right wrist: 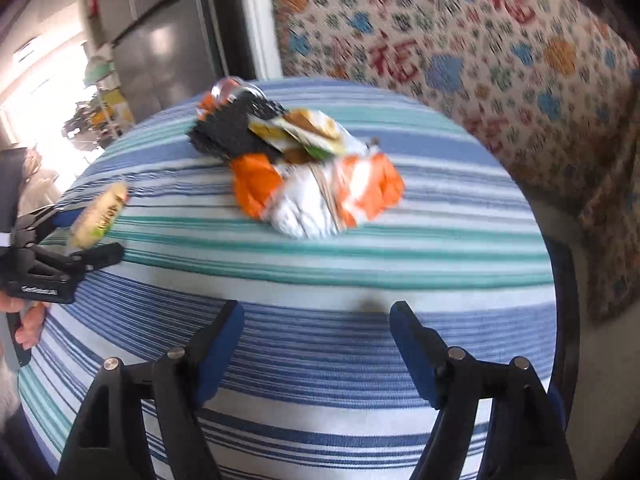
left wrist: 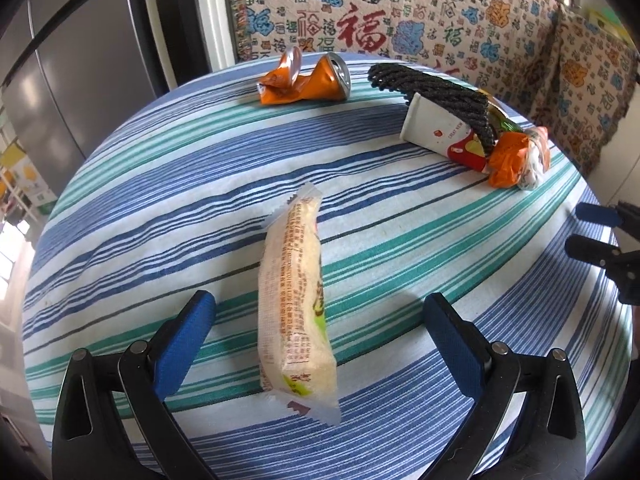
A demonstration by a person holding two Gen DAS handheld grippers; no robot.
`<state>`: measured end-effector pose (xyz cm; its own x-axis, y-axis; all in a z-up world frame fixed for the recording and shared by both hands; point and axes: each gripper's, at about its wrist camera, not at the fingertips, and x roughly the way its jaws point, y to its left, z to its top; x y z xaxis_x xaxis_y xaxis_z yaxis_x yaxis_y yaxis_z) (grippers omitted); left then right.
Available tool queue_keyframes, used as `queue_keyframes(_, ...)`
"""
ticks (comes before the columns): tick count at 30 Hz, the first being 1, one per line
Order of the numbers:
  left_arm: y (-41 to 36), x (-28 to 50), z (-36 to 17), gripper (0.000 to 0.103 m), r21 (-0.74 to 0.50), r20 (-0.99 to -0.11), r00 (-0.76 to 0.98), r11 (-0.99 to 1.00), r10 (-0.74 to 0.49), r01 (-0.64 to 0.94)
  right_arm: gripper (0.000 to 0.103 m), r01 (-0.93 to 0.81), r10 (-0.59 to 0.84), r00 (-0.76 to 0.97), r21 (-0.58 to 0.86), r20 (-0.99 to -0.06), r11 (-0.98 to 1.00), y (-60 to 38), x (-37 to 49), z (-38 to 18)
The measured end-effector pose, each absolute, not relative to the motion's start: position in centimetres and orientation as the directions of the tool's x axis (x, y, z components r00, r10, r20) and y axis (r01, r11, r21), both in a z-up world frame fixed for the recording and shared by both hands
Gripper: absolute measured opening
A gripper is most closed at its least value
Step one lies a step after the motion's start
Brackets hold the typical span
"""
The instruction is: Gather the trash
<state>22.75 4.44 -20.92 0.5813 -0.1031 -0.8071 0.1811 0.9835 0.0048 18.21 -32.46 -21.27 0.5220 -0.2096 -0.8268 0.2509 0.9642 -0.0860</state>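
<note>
With the left gripper [left wrist: 320,320] spread wide around the wrapper [left wrist: 294,300] mid-table, it should be squeezed across the wrapper's narrow middle.

Snack packet [left wrist: 294,300] lay on table [left wrist: 120,208], lengthwise btwn left gripper [left wrist: 320,308] fingers, not touching either. Crushed can [left wrist: 308,78] sat at table's far edge, behind packet. Paper cup [left wrist: 444,132] lay on its side far right, woven mat [left wrist: 436,96] draped over it, crumpled wrappers [left wrist: 516,158] touching cup's right end. Right gripper [left wrist: 588,232] was at table's right edge, near the wrappers. Patterned sofa cover [left wrist: 400,8] stood behind table; fridge [left wrist: 80,80] to far left.
</note>
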Motion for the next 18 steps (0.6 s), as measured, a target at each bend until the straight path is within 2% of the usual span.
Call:
queue_keyframes(6,4.5,22.7,-20.9,0.103,0.003,-0.804,0.585,0.984,-0.105,0.180,0.077,0.291,-0.264,0.612,-0.099,-0.745,0.952,-34.7,19.1,-18.0)
queue_keyframes(8,4.5,22.6,-20.9,0.103,0.004,-0.804,0.586,0.984,-0.104,0.179,0.078,0.290,-0.249,0.651,-0.068,-0.717,0.955,-36.2,20.0,-16.8)
queue_keyframes(12,4.5,22.7,-20.9,0.103,0.001,-0.804,0.584,0.983,-0.107,0.182,0.079,0.241,-0.175,0.659,-0.015,-0.731,0.970,-37.2,22.1,-17.7)
queue_keyframes(15,4.5,22.6,-20.9,0.103,0.001,-0.804,0.584,0.983,-0.108,0.183,0.079,0.125,-0.043,0.673,0.056,-0.738,0.991,-36.3,22.7,-18.4)
queue_keyframes(18,4.5,22.6,-20.9,0.103,-0.002,-0.804,0.583,0.982,-0.114,0.189,0.079,-0.045,0.167,0.603,0.175,-0.780,0.983,-33.8,22.2,-18.7)
